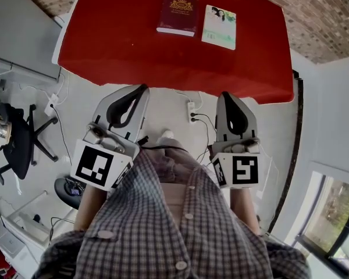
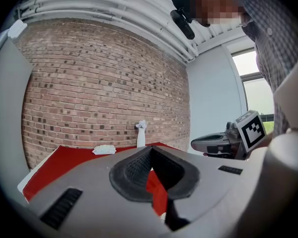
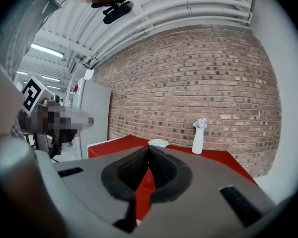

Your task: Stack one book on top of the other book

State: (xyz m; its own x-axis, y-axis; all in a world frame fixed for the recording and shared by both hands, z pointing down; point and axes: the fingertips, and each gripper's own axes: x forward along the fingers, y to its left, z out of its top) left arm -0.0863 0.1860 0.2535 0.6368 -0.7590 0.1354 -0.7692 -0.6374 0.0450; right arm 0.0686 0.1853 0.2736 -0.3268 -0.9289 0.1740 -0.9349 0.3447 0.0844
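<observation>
Books: maroon book [image 1: 177, 14] and pale green book [image 1: 219, 27] lie flat, side by side, near the red table's [image 1: 122, 51] far edge | left gripper [image 1: 143, 89]: jaws clenched, empty, short of near edge | right gripper [image 1: 229, 96]: jaws clenched, empty, short of near edge
</observation>
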